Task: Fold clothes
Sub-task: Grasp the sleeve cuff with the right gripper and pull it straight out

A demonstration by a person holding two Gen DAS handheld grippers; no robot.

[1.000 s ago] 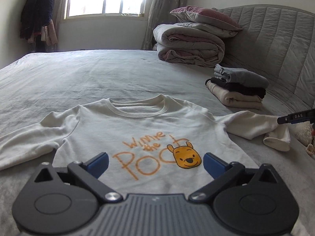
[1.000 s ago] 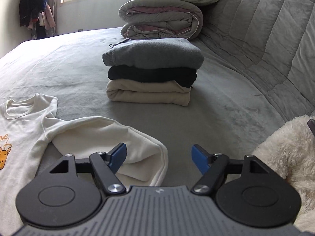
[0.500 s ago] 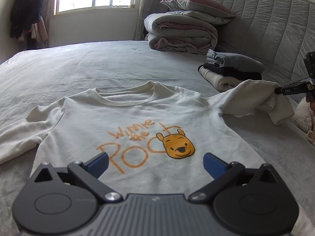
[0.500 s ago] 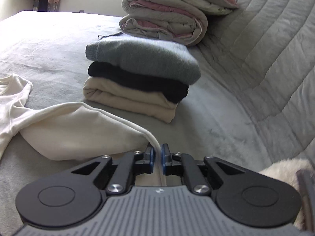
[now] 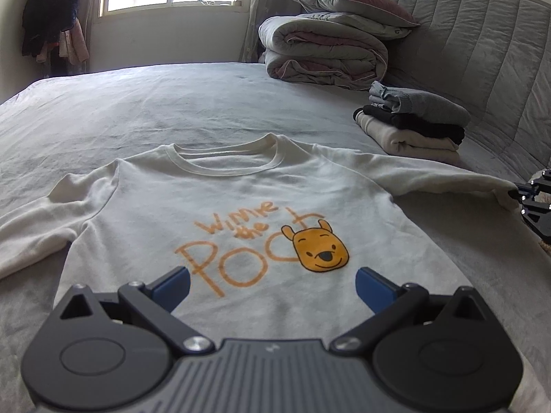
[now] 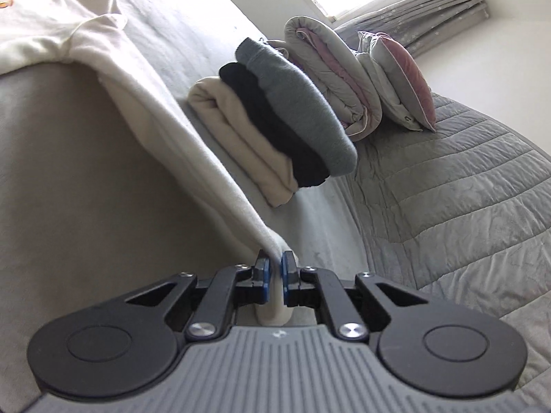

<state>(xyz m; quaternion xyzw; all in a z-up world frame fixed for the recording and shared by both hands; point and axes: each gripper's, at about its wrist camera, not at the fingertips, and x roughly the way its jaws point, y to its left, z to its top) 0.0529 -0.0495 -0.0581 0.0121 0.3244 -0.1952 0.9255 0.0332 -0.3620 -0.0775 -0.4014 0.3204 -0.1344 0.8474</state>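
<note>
Cream long-sleeved sweatshirt (image 5: 248, 206) with an orange bear print lies flat and unfolded on the grey bed (image 5: 172, 110), centre frame; the left gripper (image 5: 272, 287) hangs above its hem, jaws wide and empty. Right gripper (image 6: 274, 270), jaws clamped on the soft cuff, draws that sleeve taut. Beyond, upper right, a stack of three folded garments (image 5: 413, 124) looks finished; this one seems barely begun.

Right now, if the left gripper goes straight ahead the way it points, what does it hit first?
Probably the white shirt: the open left gripper points down at its printed chest, with nothing between them, though depth is hard to judge.
</note>
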